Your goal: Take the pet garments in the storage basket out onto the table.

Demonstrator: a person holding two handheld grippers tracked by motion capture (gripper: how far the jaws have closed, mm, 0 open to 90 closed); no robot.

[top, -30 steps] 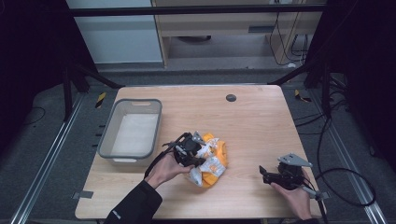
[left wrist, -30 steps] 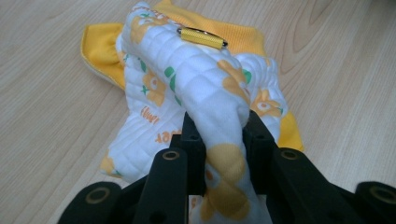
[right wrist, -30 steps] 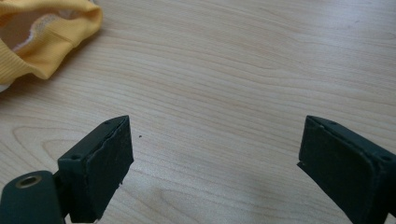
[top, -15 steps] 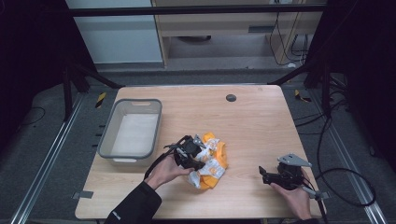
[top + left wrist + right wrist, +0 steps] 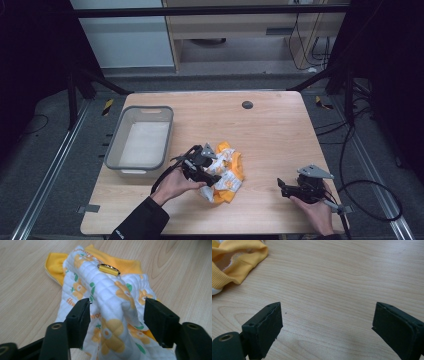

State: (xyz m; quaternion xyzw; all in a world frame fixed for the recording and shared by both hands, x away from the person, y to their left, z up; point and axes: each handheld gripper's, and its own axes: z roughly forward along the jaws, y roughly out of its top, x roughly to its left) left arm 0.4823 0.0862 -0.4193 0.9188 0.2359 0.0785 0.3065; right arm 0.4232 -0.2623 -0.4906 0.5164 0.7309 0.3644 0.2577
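Note:
A small quilted garment (image 5: 229,172), white with yellow flowers and yellow trim, lies crumpled on the wooden table (image 5: 270,135) near its front middle. My left gripper (image 5: 214,179) is at the garment's left side. In the left gripper view a raised fold of the garment (image 5: 110,297), with a metal ring on a yellow loop (image 5: 108,269), stands between the jaws of my left gripper (image 5: 116,312). The jaws have just been opening and the pads no longer press the fold. My right gripper (image 5: 281,186) rests at the front right, open over bare wood (image 5: 325,320), with the garment's yellow edge (image 5: 234,260) well off to its left.
A grey plastic bin (image 5: 114,142) with a white bottom stands at the table's left side. A small black disc (image 5: 247,104) sits in the tabletop near the far edge. Cables trail off the right side of the table.
The left gripper's jaws have come apart from the garment's fold, and the hand has shifted slightly toward the front edge. The right hand and gripper have not moved.

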